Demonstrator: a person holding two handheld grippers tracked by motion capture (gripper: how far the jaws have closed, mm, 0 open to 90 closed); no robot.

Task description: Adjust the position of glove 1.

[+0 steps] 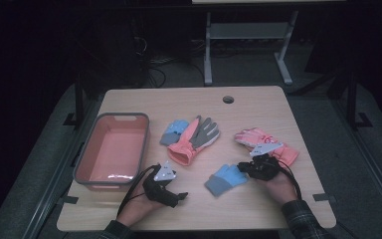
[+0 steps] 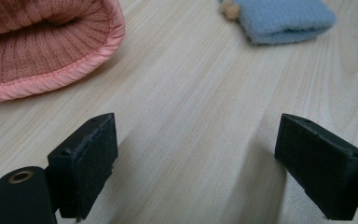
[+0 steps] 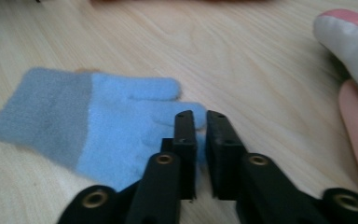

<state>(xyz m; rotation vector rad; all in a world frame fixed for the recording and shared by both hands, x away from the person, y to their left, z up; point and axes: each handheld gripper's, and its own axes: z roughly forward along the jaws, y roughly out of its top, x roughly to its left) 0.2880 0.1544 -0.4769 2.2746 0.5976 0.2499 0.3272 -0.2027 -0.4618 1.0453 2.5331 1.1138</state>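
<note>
Light wooden table (image 1: 258,204) in dark room; right tongs (image 3: 200,116) pinch blue glove (image 3: 98,121), left tongs (image 2: 196,158) released.

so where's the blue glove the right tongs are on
In the high view the blue glove lies on the table near its front edge, right of centre, between the left tongs and the right tongs, which pinch its fingertips.
</note>
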